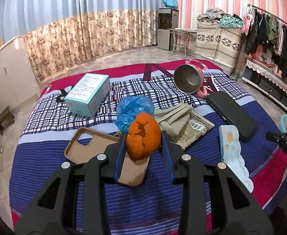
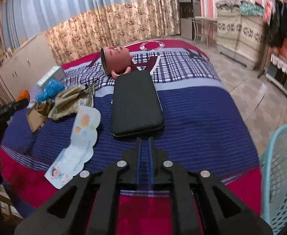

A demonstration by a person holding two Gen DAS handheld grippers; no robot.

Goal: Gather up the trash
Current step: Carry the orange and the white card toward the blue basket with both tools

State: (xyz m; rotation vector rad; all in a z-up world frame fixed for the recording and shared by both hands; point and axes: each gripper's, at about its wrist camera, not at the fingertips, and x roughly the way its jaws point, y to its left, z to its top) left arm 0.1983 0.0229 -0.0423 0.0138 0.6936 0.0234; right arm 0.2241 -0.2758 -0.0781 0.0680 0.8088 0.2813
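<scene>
While our left gripper [image 1: 143,143] clamped the orange peel [image 1: 143,136] above the bed [image 1: 163,201], our right gripper [image 2: 145,146] sat closed, empty; laundry basket [image 2: 280,176] at four o'clock.

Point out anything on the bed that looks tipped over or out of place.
The pink mug lies on its side at the far end of the bed, its steel inside facing the left wrist camera. Nearer, a crumpled blue plastic bag and a torn wrapper lie loose among the other items.
</scene>
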